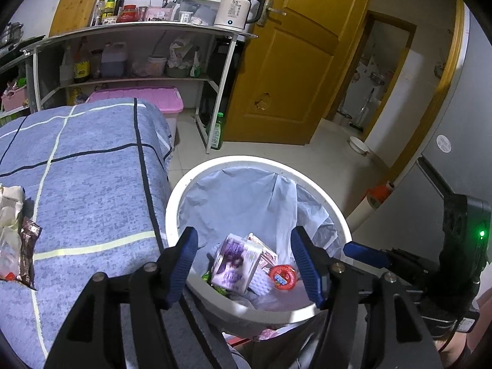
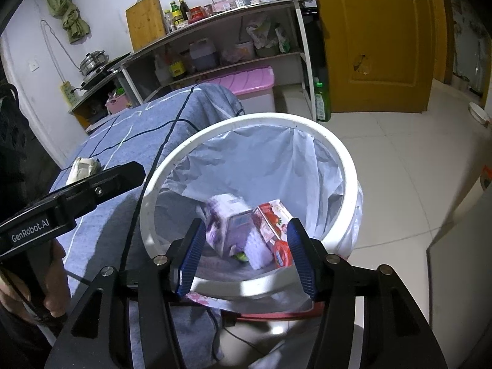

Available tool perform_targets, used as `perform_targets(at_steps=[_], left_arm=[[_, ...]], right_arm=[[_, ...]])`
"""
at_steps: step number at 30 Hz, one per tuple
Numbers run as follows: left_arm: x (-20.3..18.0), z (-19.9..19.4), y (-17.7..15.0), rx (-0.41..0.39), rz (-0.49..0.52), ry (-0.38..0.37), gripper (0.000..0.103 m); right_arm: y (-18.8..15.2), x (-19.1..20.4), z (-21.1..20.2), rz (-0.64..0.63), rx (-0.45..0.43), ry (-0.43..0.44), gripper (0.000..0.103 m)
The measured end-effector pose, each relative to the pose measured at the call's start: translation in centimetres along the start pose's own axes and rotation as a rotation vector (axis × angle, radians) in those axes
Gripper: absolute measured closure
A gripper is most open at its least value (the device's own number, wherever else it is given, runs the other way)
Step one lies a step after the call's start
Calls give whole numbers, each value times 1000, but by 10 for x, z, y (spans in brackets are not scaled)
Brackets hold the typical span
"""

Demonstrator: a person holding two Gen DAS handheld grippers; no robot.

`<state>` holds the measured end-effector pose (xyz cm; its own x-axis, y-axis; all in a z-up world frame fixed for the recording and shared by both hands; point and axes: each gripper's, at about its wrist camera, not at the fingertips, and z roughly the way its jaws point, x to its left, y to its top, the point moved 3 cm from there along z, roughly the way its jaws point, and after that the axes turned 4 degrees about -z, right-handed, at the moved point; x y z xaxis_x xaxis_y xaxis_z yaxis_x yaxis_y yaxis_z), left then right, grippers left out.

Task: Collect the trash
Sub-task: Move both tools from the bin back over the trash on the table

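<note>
Both grippers you are holding over the bin: your left gripper (image 1: 243, 261) and your right gripper (image 2: 244, 253) are standing spread, with nothing between the ribbed blue pads (image 1: 304, 261). Beside the bin, the bed cover (image 1: 92, 169) is lying flat, a soft blue cloth with dark and pale lines in a grid. The round white bin (image 2: 338, 160) is standing just beside it, lined with a thin, wrinkled, pale bag (image 2: 246, 160). At the bottom the trash is resting: a purple rectangular carton (image 2: 221, 224), a red and white carton (image 2: 270, 215) touching it, and a small round red lid (image 1: 283, 276). More trash is waiting on the cover: crumpled white paper (image 1: 10, 203) and a shiny brown wrapper (image 1: 27, 252).
</note>
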<state>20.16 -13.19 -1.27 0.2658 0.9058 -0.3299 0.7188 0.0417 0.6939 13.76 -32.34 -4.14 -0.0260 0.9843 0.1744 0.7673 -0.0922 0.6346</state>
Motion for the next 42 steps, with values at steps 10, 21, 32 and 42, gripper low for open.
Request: perform_targets(at_steps=[10,21,32,42], left_arm=[[6,-19,-4,-35,-3,34,38],[27,-47,-20,-73,-26,104,38],[56,-69,-38,-92,-63,174,38],[96,-94,-57,-111,-136,250,38]], right_arm=[[-1,9,-12,-19,-18,10,47],[-2,36,-25,-70,-38,49,47],[-5,73,-18,-136,-21,121,47],[-7,106,-6,-190,6,190,47]])
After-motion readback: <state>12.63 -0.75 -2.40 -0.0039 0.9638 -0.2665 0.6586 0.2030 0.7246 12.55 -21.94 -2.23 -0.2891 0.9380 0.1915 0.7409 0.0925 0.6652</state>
